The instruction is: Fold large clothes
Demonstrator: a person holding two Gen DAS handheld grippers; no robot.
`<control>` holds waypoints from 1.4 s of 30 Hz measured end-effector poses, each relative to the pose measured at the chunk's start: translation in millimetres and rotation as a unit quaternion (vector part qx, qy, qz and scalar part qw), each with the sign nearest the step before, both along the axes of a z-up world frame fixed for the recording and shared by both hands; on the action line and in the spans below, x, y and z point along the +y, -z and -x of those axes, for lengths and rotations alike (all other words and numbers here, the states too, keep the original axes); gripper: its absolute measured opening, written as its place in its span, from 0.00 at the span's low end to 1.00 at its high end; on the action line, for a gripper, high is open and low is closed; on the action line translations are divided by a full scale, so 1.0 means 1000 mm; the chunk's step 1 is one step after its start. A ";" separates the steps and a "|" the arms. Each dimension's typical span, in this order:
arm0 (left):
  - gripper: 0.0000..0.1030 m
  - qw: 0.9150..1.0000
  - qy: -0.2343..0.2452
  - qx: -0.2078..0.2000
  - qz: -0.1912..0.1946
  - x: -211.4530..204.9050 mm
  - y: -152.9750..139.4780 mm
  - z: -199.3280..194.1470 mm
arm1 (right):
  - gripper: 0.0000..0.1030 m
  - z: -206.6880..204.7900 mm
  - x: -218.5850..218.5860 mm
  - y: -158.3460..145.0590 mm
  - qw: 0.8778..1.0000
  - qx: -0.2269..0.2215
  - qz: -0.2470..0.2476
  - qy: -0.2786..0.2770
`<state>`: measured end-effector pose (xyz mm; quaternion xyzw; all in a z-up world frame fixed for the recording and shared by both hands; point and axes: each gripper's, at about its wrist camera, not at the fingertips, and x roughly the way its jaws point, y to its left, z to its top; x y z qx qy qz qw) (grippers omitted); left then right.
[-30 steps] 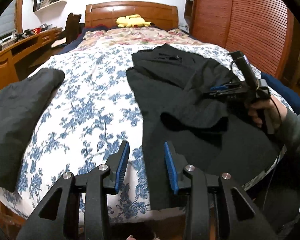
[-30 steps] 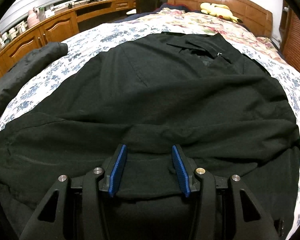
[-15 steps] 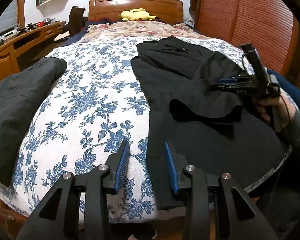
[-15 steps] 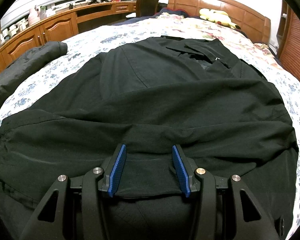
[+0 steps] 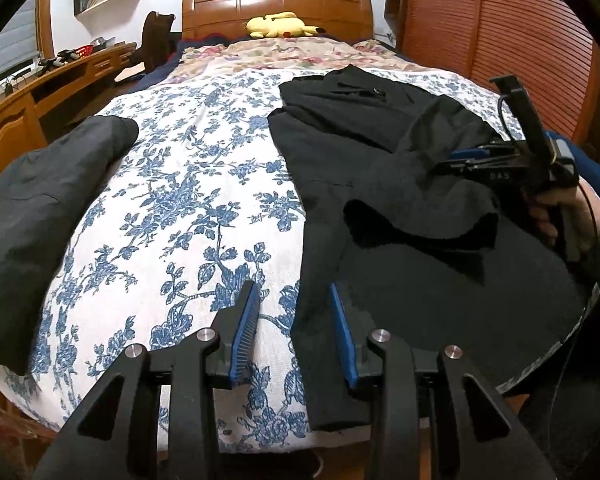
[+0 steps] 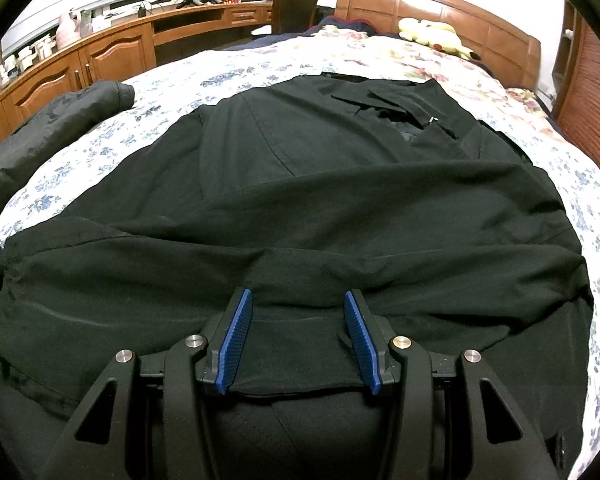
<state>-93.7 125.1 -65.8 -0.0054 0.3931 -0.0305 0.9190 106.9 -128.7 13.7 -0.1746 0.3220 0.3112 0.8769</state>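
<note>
A large black coat [image 5: 360, 152] lies spread on the right half of the bed, collar toward the headboard. My left gripper [image 5: 295, 320] hovers open over the coat's near left edge; that edge runs between its blue pads without being pinched. My right gripper [image 5: 456, 162], held by a hand [image 5: 556, 212], is shut on a fold of the coat and holds it raised over the body of the garment, with a shadow beneath. In the right wrist view the right gripper [image 6: 296, 332] has black cloth filling the gap between its pads, and the coat [image 6: 340, 200] spreads beyond.
A floral blue-and-white sheet [image 5: 188, 184] covers the bed. A second dark garment [image 5: 40, 200] lies bundled at the left edge. A yellow plush toy [image 5: 280, 26] rests by the headboard. A wooden desk [image 5: 20, 120] runs along the left; slatted wardrobe doors [image 5: 500, 40] stand at the right.
Hardly anything differs. The left wrist view has drifted a little, so the coat sits slightly further right. The right gripper keeps its hold on the raised fold.
</note>
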 end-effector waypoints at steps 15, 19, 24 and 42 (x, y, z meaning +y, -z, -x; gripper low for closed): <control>0.36 1.000 0.020 0.000 0.016 -0.010 -0.004 0.013 | 0.49 0.092 -0.143 -0.005 0.998 -0.025 -0.001 0.065; 0.36 1.000 0.019 0.000 0.015 -0.011 -0.001 0.013 | 0.49 0.104 -0.183 -0.005 0.994 -0.025 -0.012 0.105; 0.36 1.000 0.015 0.000 0.016 -0.012 0.000 0.012 | 0.52 0.109 -0.207 0.001 0.990 -0.017 -0.009 0.137; 0.36 0.998 0.024 0.006 0.050 -0.006 0.003 0.040 | 0.61 0.131 -0.232 0.017 0.988 0.018 -0.009 0.151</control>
